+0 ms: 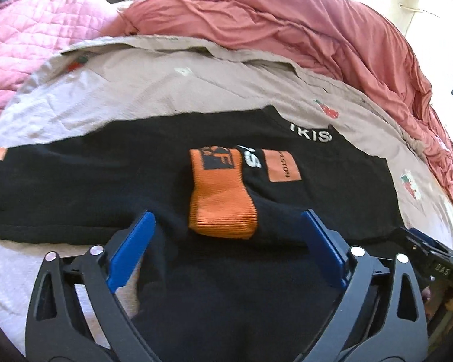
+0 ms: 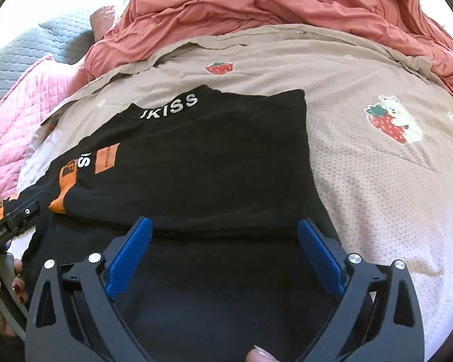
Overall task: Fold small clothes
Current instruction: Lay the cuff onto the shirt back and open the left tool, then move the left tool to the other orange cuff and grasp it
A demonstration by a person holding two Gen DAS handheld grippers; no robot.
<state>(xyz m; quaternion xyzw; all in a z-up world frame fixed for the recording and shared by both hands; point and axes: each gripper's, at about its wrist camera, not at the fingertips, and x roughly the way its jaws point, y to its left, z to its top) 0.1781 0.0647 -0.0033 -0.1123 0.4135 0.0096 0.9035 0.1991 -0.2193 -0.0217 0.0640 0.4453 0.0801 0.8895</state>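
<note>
A black knit sweater with orange ribbed cuffs (image 1: 136,187) lies flat on the beige strawberry-print bed cover (image 2: 362,157), partly folded, one orange cuff (image 1: 222,199) laid across its chest. The left claw (image 1: 226,253) hovers wide open and empty above the near hem; the right claw (image 2: 223,256) does likewise. The collar points away from the cameras, the long axis running left to right. Soft, light and limp, the sweater looks best pinched at a folded edge or hem.
</note>
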